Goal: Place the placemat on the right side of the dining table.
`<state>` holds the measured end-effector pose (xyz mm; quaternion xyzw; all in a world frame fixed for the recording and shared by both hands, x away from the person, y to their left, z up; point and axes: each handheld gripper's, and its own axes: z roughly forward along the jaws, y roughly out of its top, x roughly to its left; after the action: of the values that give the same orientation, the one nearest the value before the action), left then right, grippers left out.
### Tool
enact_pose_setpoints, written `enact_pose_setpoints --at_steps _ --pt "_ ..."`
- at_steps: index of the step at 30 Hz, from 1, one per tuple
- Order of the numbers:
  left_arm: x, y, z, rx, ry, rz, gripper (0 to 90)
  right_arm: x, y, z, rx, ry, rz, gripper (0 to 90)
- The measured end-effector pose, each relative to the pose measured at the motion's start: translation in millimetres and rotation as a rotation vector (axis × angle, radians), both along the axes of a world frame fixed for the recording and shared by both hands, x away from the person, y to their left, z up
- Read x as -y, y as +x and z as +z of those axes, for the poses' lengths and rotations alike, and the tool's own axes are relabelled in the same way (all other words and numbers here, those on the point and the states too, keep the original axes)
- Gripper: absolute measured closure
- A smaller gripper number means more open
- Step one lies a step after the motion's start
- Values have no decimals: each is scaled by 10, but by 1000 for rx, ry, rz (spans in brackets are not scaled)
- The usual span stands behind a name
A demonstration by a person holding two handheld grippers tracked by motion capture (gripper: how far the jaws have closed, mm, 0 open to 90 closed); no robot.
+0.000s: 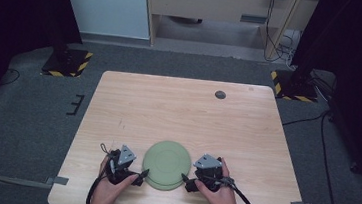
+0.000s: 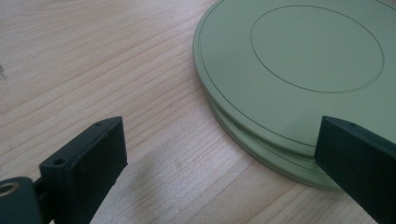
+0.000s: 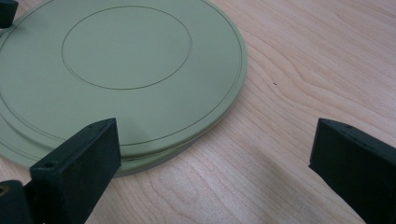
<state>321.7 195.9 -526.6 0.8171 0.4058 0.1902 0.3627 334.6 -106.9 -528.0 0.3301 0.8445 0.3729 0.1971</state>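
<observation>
green plates [image 1: 165, 164], prob two stacked, sit lower centre of frame. left gripper [image 1: 137, 176] & right gripper [image 1: 187, 179] flank them, jaws wide, holding nothing. slide onto top rim only, level.

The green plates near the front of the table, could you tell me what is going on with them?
A person holds a gripper in each hand at either side of a stack of green plates, which lies upside down on the wooden table. The left gripper and the right gripper both have their jaws open, set close to the stack's rim. Neither has closed on it, and the plates rest flat on the table.
</observation>
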Motion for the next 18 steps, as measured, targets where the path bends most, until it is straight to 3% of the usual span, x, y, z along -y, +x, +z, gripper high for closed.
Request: enact_pose_setpoints --at_steps 18 --pt "40 52 0 11 14 28 16 5 37 -8 -11 6 -44 6"
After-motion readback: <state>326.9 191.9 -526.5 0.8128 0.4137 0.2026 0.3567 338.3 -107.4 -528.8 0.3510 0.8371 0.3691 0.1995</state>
